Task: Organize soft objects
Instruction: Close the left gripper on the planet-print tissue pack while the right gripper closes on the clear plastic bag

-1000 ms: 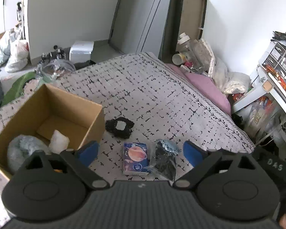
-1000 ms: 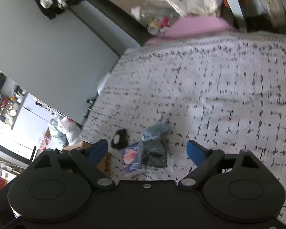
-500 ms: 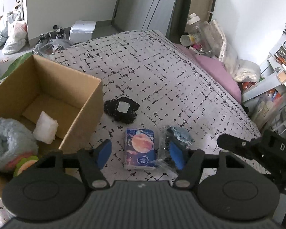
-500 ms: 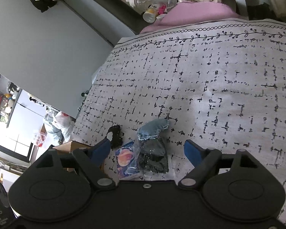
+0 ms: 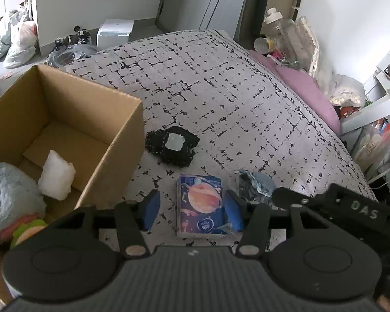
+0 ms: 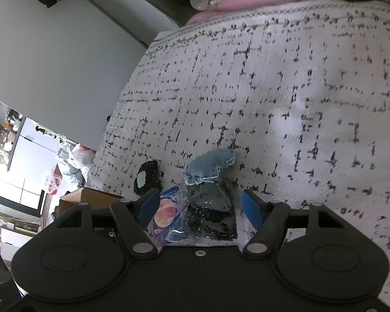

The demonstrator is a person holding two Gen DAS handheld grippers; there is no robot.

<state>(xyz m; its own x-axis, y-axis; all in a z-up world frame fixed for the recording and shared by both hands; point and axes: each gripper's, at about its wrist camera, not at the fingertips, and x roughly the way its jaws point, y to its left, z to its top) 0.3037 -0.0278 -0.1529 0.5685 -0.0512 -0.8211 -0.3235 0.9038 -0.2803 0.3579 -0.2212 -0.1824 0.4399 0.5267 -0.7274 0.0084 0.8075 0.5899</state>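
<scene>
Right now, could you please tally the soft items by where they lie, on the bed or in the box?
On the bed: 3 (black scrunchie, tissue pack, bagged cloths)
In the box: 3 (white wad, blue plush, green-and-pink toy)
Total: 6

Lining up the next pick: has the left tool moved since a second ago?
Yes. The left tool has closed in on the planet-print pack on the bed, its fingers narrowed, now flanking it beside the cardboard box.
</scene>
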